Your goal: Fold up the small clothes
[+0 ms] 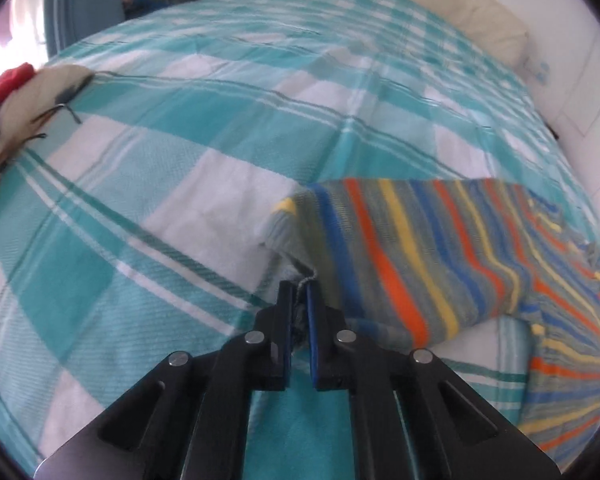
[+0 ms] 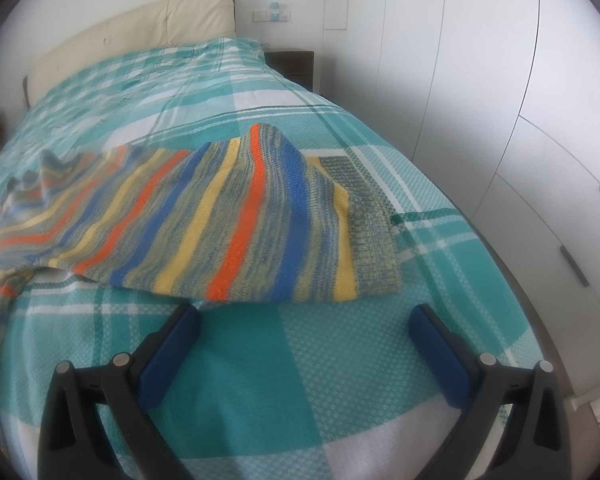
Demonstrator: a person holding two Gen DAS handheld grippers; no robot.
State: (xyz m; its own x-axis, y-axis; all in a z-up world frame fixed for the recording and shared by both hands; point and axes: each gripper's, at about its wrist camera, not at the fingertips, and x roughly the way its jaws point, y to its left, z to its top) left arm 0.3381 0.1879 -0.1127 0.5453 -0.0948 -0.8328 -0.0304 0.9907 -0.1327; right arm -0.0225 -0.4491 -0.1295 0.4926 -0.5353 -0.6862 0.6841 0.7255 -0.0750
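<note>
The left tool (image 1: 299,290) is clamped on the striped sweater's (image 1: 412,248) edge at lower centre; the right tool (image 2: 304,318) gapes wide, holding nothing. The sweater lies across the checked bedspread (image 2: 260,380), headboard (image 2: 140,28) upper left, wardrobe (image 2: 480,80) right.
</note>
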